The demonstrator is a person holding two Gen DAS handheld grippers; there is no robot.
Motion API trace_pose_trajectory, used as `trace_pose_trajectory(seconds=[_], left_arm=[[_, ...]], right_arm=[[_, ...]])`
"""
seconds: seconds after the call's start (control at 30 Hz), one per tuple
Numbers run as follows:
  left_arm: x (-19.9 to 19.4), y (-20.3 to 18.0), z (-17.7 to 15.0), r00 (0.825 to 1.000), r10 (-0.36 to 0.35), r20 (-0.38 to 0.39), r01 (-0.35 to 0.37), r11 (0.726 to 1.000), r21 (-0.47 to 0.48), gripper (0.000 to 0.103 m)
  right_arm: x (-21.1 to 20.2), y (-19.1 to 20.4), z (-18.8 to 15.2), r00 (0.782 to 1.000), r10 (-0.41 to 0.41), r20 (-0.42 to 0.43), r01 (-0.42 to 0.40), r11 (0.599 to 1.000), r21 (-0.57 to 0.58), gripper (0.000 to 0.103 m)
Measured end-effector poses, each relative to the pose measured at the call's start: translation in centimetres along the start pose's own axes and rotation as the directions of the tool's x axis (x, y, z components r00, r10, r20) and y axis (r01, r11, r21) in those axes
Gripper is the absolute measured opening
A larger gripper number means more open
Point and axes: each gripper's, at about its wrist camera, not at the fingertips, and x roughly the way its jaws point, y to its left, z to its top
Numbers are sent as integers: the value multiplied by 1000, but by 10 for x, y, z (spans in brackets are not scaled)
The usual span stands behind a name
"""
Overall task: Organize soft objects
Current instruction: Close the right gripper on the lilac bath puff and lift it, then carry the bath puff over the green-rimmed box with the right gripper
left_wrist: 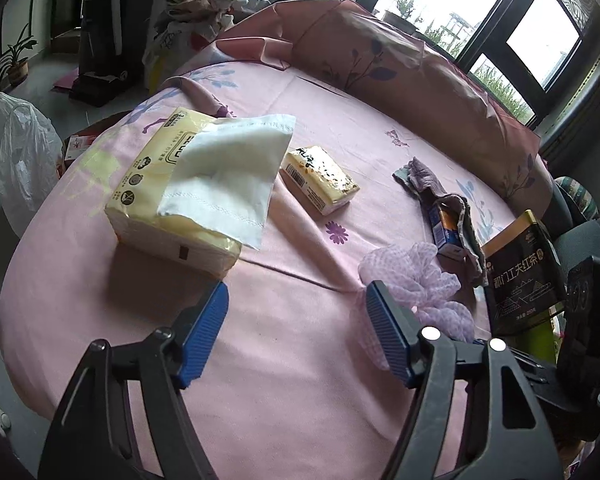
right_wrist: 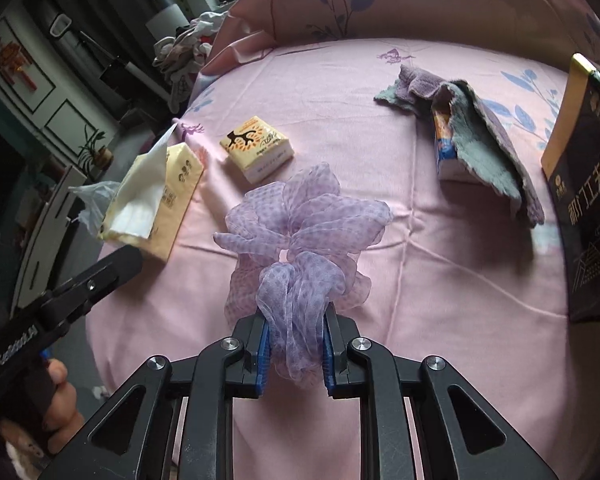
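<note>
Pink bed point(right_wrist: 420, 280) holds scattered soft things. Right gripper point(right_wrist: 294, 354) fingers clench a purple mesh scrunchie point(right_wrist: 300, 224) just beside the small tissue pack point(right_wrist: 258, 148); left gripper point(left_wrist: 296, 332) fingers released. Sorting looks barely begun.

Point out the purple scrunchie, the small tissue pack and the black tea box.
purple scrunchie point(right_wrist: 300, 224): right wrist view, top ruffles.
small tissue pack point(right_wrist: 256, 147): right wrist view, printed top face.
black tea box point(left_wrist: 520, 276): left wrist view, front face.
</note>
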Motion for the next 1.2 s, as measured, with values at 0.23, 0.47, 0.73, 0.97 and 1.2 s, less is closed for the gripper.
trace_pose_trajectory(seconds=[0.23, 0.47, 0.73, 0.97, 1.2], left_arm=[[19, -10, -9, 987, -114, -111, 113, 993, -19, 43], [34, -34, -26, 963, -156, -220, 174, 983, 64, 26], [55, -44, -38, 932, -174, -317, 205, 976, 68, 17], [62, -54, -45, 931, -166, -325, 208, 973, 97, 12], [43, -69, -45, 959, -166, -228, 206, 964, 166, 2]], right_arm=[[-23, -10, -4, 998, -39, 48, 39, 999, 10, 75], [-33, -38, 1, 991, 57, 121, -77, 984, 162, 75], [1, -25, 0, 991, 128, 42, -133, 977, 166, 71], [32, -24, -5, 988, 152, -28, -144, 969, 202, 42], [22, -23, -7, 969, 247, 0, -242, 948, 205, 35]])
